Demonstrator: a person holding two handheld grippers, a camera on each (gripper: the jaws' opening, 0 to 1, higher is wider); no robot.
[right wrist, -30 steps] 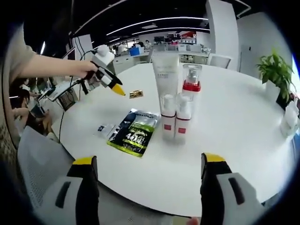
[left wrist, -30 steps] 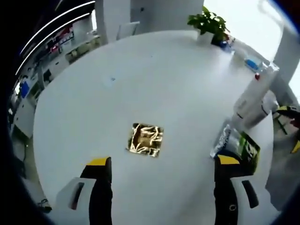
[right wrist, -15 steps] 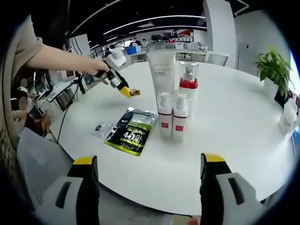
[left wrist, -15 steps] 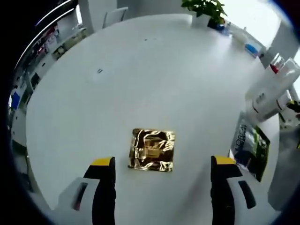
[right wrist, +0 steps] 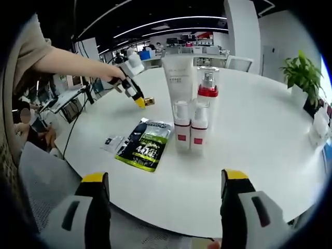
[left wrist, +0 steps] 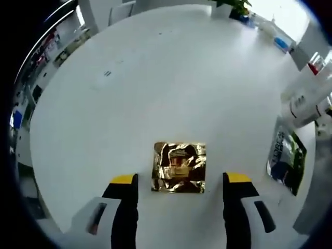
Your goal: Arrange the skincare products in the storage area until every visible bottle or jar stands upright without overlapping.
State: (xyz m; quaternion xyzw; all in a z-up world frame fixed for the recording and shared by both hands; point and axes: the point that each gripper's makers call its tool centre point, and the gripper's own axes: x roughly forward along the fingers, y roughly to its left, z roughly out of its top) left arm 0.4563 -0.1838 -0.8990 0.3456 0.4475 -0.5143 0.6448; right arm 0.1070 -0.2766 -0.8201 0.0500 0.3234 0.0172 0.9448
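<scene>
A crinkled gold foil sachet point(left wrist: 179, 167) lies flat on the round white table point(left wrist: 155, 78). My left gripper point(left wrist: 180, 181) is open, its yellow-tipped jaws standing on either side of the sachet's near edge. In the right gripper view that left gripper point(right wrist: 136, 97), held by a person's hand, points down at the gold sachet point(right wrist: 149, 101). A tall white tube point(right wrist: 179, 78), a pump bottle with a red collar point(right wrist: 207, 91) and two small white bottles point(right wrist: 190, 134) stand upright in a tight group. My right gripper point(right wrist: 165, 179) is open near the table's edge, holding nothing.
A green-and-black sachet point(right wrist: 145, 145) and a small packet point(right wrist: 113, 142) lie flat left of the bottles. The bottles point(left wrist: 306, 96) and the green sachet point(left wrist: 288, 163) sit at the right of the left gripper view. A potted plant point(right wrist: 303, 78) stands far right. A grey chair point(right wrist: 41, 171) is below the table's edge.
The left gripper has come down and forward onto the gold sachet, which now lies between its jaws. The right gripper has hardly moved.
</scene>
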